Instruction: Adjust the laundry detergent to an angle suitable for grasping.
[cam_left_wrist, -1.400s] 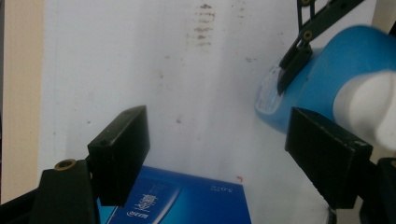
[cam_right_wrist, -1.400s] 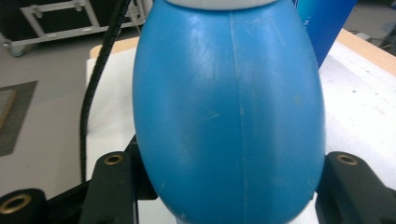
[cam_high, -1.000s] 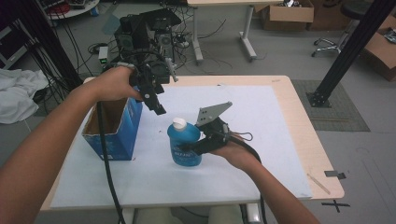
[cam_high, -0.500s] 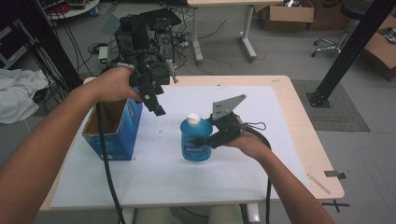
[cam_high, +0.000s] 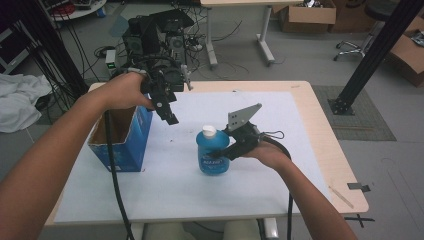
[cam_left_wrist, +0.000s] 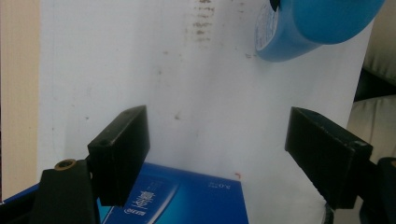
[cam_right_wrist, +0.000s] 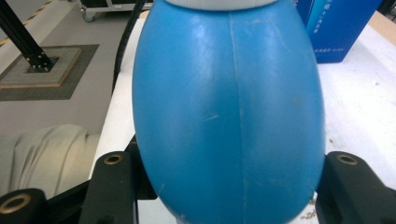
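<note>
The right gripper (cam_high: 216, 153) is clamped on the blue bottle (cam_high: 213, 156), one jaw on each side of its belly, and the bottle fills the space right in front of it in the right gripper view. It stands upright on the white sheet (cam_high: 300, 150) covering the counter (cam_high: 327, 150), white cap (cam_high: 209, 131) on top. There's a label on its front with white lettering, but it's too small and blurry to read.

The left gripper (cam_high: 170, 117) hangs above the sheet with its jaws spread wide and nothing between them. Just below and behind it sits the open blue box (cam_high: 125, 145). Its side has white printing, some of it looks like Chinese characters, but I can't make them out. The bottle is ahead of the left gripper and well apart from it.
</note>
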